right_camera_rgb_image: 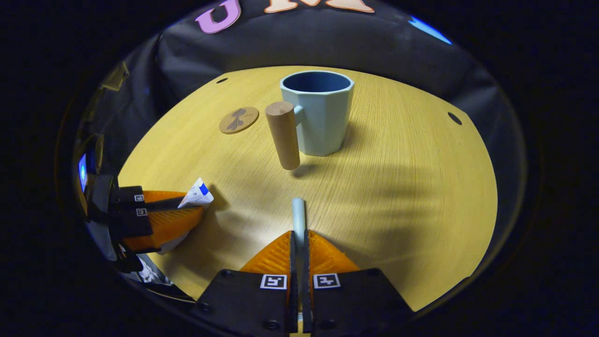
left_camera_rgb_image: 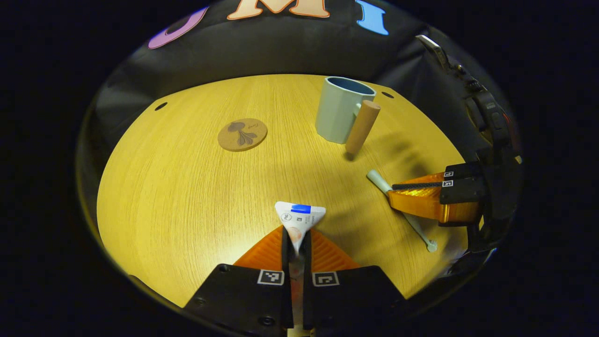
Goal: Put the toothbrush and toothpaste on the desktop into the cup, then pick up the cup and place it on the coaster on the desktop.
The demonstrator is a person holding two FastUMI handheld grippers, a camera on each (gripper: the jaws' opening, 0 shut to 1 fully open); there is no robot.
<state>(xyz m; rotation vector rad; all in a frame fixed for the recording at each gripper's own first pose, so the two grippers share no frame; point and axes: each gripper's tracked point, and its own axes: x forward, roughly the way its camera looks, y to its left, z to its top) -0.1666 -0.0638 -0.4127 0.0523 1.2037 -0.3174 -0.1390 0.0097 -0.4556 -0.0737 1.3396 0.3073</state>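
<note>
Cup standing apart, both items clamped

Cup (right_camera_rgb_image: pixel 322 112) sits upright on the worktop (right_camera_rgb_image: pixel 398 187), its visible interior showing nothing inside, with the coaster (right_camera_rgb_image: pixel 238 120) just to its left. Left hand-held gripper (left_camera_rgb_image: pixel 296 243) is clamped on the toothpaste (left_camera_rgb_image: pixel 299 217), whose flat end juts forward beyond the fingers. Right hand-held gripper (right_camera_rgb_image: pixel 298 243) is clamped on the toothbrush (right_camera_rgb_image: pixel 298 213), handle pointing toward the cup.

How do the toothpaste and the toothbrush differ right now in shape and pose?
The toothpaste is a flat, wide white tube with a blue mark; the toothbrush is a thin pale stick. The toothpaste points along the left tongs; the toothbrush lies across the right tongs in the left gripper view. Both are clamped, not in the cup.
</note>
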